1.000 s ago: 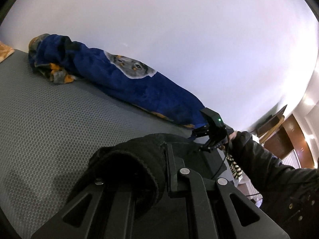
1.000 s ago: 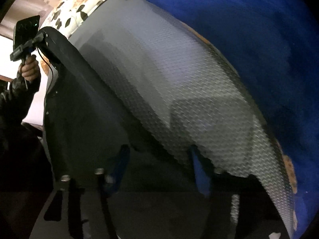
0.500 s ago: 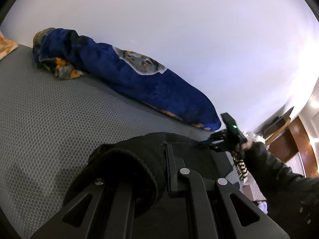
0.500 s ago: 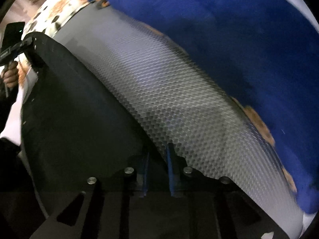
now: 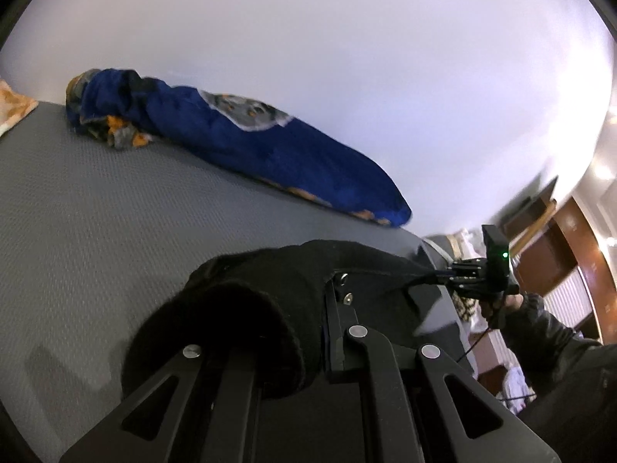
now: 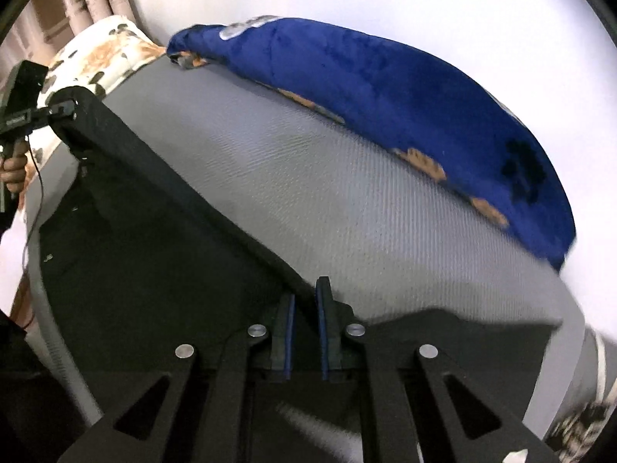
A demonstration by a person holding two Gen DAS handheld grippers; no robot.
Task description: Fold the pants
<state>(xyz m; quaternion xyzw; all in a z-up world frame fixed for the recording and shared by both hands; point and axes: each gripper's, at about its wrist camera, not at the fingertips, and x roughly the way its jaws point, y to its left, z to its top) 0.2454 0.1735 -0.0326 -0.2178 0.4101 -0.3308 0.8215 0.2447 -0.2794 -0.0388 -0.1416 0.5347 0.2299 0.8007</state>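
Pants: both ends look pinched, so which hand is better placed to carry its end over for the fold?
Probably right: the right gripper grips the pants at a raised, taut edge.

No readable text, brand, number or sign in either view. The handle of the left gripper [image 6: 23, 115], seen from the right wrist, carries a small pale marking, too blurred to read. The blue blanket [image 5: 246, 146] bears a grey picture patch, no lettering.
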